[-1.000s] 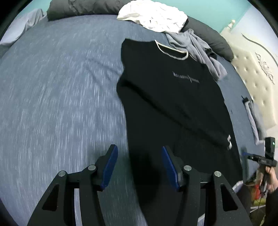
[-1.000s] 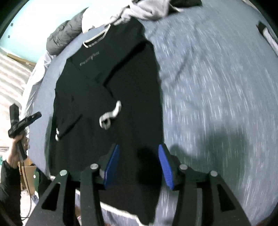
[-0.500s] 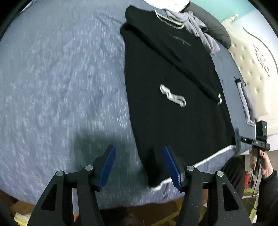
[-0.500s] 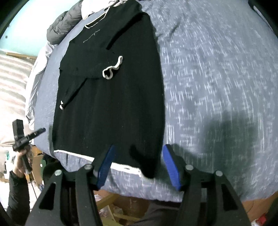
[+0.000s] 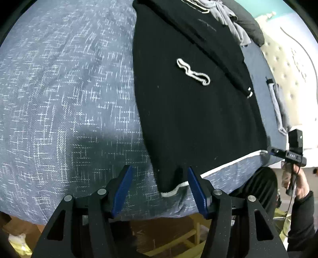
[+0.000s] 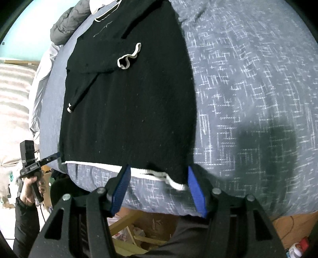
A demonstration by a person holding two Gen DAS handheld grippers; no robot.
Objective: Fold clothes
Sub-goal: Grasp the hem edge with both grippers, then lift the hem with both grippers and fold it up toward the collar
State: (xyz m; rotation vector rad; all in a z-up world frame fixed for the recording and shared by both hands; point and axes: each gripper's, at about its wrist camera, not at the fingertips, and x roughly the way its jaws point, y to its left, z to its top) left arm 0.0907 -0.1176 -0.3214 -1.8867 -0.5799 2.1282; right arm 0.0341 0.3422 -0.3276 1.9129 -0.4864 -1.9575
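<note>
A black sweater (image 5: pixel 188 109) (image 6: pixel 129 99) lies flat on the bed, both sleeves folded across its body, one white cuff (image 5: pixel 192 72) (image 6: pixel 129 57) on top. Its white-trimmed hem (image 5: pixel 228 164) runs along the bed's near edge. My left gripper (image 5: pixel 159 168) hovers open over the hem's left corner, which shows between the blue pads without being pinched. My right gripper (image 6: pixel 159 166) is open the same way over the hem's right corner. Each gripper also shows at the edge of the other view, held by a hand (image 5: pixel 298 184) (image 6: pixel 31 184).
The blue-grey bedspread (image 5: pixel 69 89) stretches wide beside the sweater. Grey clothing (image 5: pixel 228 17) and a dark duvet (image 6: pixel 67 23) are heaped near the collar. A tufted headboard (image 5: pixel 288 65) stands to the right. Wooden furniture (image 5: pixel 178 240) lies below the bed's edge.
Both grippers have drawn back from over the sweater's body to its hem corners at the bed's near edge. Their jaws stand a little wider.
</note>
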